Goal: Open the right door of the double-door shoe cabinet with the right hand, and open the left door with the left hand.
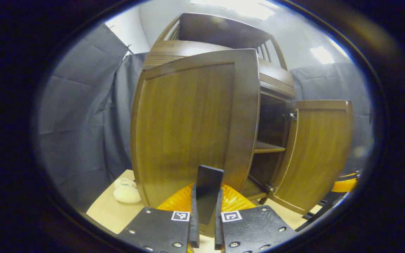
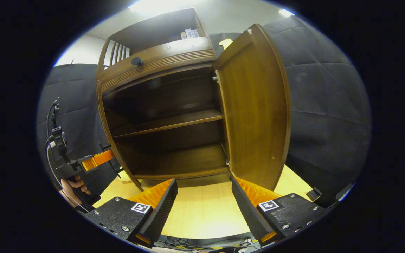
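The brown wooden shoe cabinet (image 2: 160, 59) stands with both doors swung out. In the left gripper view the left door (image 1: 188, 123) looms close, and my left gripper (image 1: 206, 192) is shut on its dark flat handle (image 1: 209, 179). The right door (image 1: 316, 154) hangs open beyond it. In the right gripper view the right door (image 2: 255, 105) stands wide open, the left door (image 2: 109, 140) shows edge-on, and two bare shelves (image 2: 167, 123) are exposed. My right gripper (image 2: 204, 207) is open and holds nothing, low before the cabinet. A hand holds the left gripper (image 2: 93, 161) at the left door's edge.
The cabinet stands on a light wooden surface (image 2: 202, 214). White fluffy slippers (image 1: 127, 191) lie beside the left door's foot. A drawer with a dark knob (image 2: 136, 61) sits above the doors. Grey cloth (image 2: 322, 116) hangs around. Cables (image 2: 202, 243) lie below the surface's front edge.
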Demonstrator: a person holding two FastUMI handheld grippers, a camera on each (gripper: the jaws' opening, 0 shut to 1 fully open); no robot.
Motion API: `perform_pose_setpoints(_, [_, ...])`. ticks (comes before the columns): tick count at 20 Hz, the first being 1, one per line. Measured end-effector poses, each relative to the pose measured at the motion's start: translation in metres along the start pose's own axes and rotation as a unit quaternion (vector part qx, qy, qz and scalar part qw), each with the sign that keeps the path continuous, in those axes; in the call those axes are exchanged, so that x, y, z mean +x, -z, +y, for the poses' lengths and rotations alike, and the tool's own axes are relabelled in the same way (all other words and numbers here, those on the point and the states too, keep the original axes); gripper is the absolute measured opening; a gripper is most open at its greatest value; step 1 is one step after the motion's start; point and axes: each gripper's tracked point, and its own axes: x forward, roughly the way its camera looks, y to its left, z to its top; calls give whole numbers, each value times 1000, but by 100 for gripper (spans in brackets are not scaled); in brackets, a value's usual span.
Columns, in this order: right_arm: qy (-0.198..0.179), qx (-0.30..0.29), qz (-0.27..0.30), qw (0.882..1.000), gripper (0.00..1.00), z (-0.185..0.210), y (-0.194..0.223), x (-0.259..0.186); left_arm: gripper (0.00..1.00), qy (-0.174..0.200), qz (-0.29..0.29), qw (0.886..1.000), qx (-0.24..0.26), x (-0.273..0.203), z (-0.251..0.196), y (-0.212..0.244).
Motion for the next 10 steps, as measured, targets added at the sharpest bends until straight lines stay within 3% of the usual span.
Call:
perform_pose_setpoints(2, [-9, -1, 5, 1000, 91, 9, 5, 5, 12, -4, -1, 1000, -2, 0, 1, -1])
perform_pose_setpoints(4, [-18, -3, 9, 1000, 95, 19, 9, 8, 11, -7, -3, 1000, -4, 1, 1, -2])
perform_pose_setpoints(7, [-30, -5, 13, 999, 91, 33, 16, 11, 11, -8, 2, 1000, -7, 2, 1, 0])
perform_pose_setpoints(8, [-33, -5, 16, 999, 95, 37, 18, 14, 11, -8, 5, 1000, -8, -1, 1, 0])
perform_pose_setpoints(9, [-36, -4, 18, 999, 91, 40, 21, 17, 24, -8, 3, 1000, -9, 1, 2, -1])
perform_pose_setpoints(10, [-38, -2, 20, 999, 95, 44, 22, 20, 12, -9, 4, 1000, -9, 0, 2, 0])
